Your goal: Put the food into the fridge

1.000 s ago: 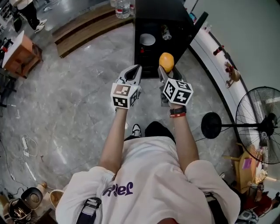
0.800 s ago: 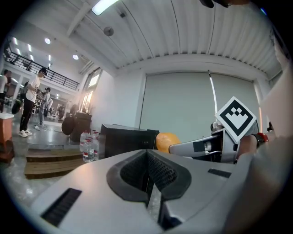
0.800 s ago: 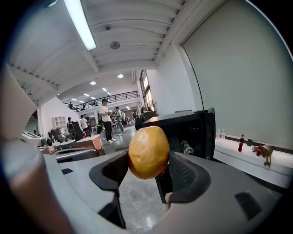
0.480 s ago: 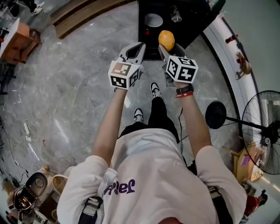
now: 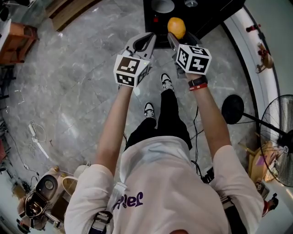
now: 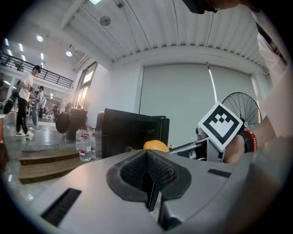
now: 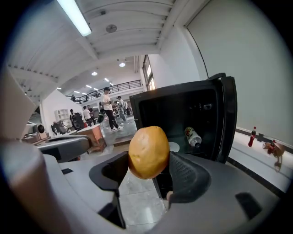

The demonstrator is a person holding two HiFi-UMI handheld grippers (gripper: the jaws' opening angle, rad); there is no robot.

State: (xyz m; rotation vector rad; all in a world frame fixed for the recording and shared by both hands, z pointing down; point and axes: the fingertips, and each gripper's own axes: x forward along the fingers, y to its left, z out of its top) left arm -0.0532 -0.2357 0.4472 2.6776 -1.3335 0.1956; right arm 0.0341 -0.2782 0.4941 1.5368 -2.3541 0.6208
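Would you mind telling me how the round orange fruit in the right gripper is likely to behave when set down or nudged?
The orange fruit looks round and smooth, so it would probably roll if released on a flat shelf. It shows no dent between the pads of the right gripper, so it seems firm rather than fragile.

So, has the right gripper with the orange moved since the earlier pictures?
Yes. The right gripper has carried the orange forward, farther from the fan's round base on the floor and nearer the open black fridge.
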